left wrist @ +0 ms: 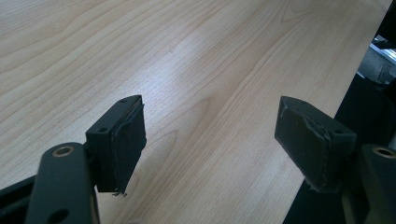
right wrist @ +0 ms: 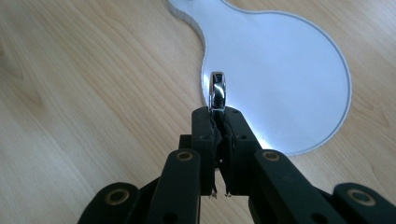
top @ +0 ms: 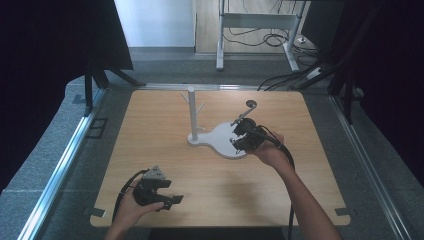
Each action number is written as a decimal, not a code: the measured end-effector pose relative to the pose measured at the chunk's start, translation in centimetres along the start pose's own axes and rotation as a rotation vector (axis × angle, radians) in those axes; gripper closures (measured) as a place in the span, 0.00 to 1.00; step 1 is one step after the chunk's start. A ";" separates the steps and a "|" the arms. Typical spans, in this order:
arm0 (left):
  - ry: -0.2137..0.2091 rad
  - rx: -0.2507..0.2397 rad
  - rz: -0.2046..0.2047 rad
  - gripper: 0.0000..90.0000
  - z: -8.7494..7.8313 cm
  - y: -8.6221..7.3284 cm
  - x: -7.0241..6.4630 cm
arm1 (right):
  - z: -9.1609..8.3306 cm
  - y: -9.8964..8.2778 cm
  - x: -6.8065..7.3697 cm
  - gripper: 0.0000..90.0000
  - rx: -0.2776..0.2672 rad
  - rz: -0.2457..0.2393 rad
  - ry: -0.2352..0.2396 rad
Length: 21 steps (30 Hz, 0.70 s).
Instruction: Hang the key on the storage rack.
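R claw (right wrist: 218, 122), jaws closed on a small silver ring (right wrist: 217, 91), hovers just above white stand base (right wrist: 289, 70); hanging it on the post (top: 191, 112) likely remains. L claw (left wrist: 210, 135) gapes wide, empty, over table (left wrist: 187, 56).

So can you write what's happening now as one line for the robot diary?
left gripper: open, over bare table | right gripper: shut on silver ring, above white stand base

Both grippers black: left gripper (top: 167, 199) carries grey three-cornered plate (top: 156, 173) on top, worn rubber pads (left wrist: 128, 140), brass-ringed pivots (right wrist: 116, 196); black cable (top: 290, 165) trails behind right gripper (top: 239, 135).
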<state>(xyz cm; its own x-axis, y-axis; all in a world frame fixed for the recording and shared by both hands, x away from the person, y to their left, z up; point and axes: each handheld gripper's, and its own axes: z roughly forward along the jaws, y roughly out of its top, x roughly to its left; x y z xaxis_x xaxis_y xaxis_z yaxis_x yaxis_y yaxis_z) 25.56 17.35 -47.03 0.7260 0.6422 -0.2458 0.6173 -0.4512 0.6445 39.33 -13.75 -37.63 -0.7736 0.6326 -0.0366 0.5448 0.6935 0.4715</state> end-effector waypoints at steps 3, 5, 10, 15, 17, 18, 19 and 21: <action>0.002 -0.001 -0.001 0.28 -0.1 0.0 0.1 | 0.2 0.5 -0.1 0.94 0.003 0.003 0.002; 0.001 -0.003 0.000 0.28 -0.1 0.0 0.1 | 0.4 1.0 -0.2 0.94 0.000 0.004 0.003; -0.001 -0.007 -0.003 0.28 -0.3 0.0 0.1 | 0.7 1.4 -0.3 0.94 0.000 0.011 0.006; 0.000 -0.012 -0.004 0.28 -0.3 0.0 0.1 | 1.0 1.9 -0.5 0.94 -0.003 0.015 0.006; -0.001 -0.010 -0.002 0.28 -0.4 0.0 0.0 | 1.1 2.1 -0.6 0.94 -0.003 0.021 0.003; -0.001 -0.010 -0.002 0.28 -0.4 0.0 0.0 | 1.1 2.2 -0.6 0.94 -0.003 0.021 0.004; -0.001 -0.010 -0.003 0.28 -0.4 0.0 0.0 | 1.1 2.3 -0.7 0.94 -0.005 0.022 0.005; -0.001 -0.011 -0.004 0.28 -0.4 0.0 0.1 | 1.2 2.5 -0.7 0.94 -0.005 0.025 0.005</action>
<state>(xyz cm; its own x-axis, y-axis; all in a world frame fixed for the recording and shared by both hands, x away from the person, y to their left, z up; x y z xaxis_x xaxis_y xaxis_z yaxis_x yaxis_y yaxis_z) 25.49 17.61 -46.77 0.7243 0.6429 -0.2491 0.6166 -0.4423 0.6513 41.65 -12.07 -37.44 -0.7613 0.6481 -0.0199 0.5625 0.6753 0.4770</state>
